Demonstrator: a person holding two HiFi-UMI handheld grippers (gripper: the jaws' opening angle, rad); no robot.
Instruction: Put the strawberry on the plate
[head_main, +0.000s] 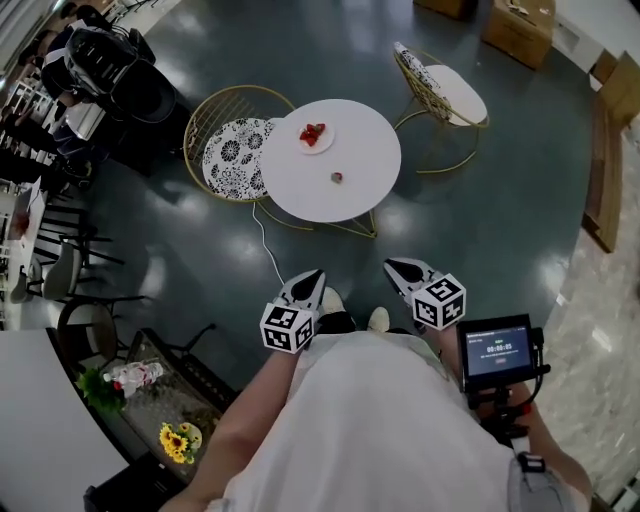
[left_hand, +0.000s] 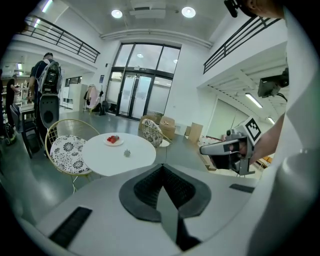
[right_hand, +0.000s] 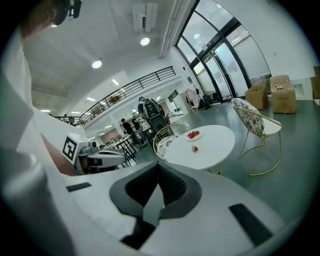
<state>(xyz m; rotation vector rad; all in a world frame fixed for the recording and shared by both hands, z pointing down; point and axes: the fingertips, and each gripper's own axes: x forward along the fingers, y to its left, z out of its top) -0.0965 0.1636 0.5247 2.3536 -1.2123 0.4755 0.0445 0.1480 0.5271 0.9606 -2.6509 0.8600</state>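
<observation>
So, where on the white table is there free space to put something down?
The whole right half of the table, toward the white-seat chair, is bare. Also bare: the near edge below the loose strawberry. Tighter is the far-left part, where the plate holds strawberries.

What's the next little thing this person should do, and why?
Probably walk closer to the round table: the lone strawberry lies on it, apart from the plate, while the left gripper and right gripper, both shut and empty, are well short of the table.
</observation>
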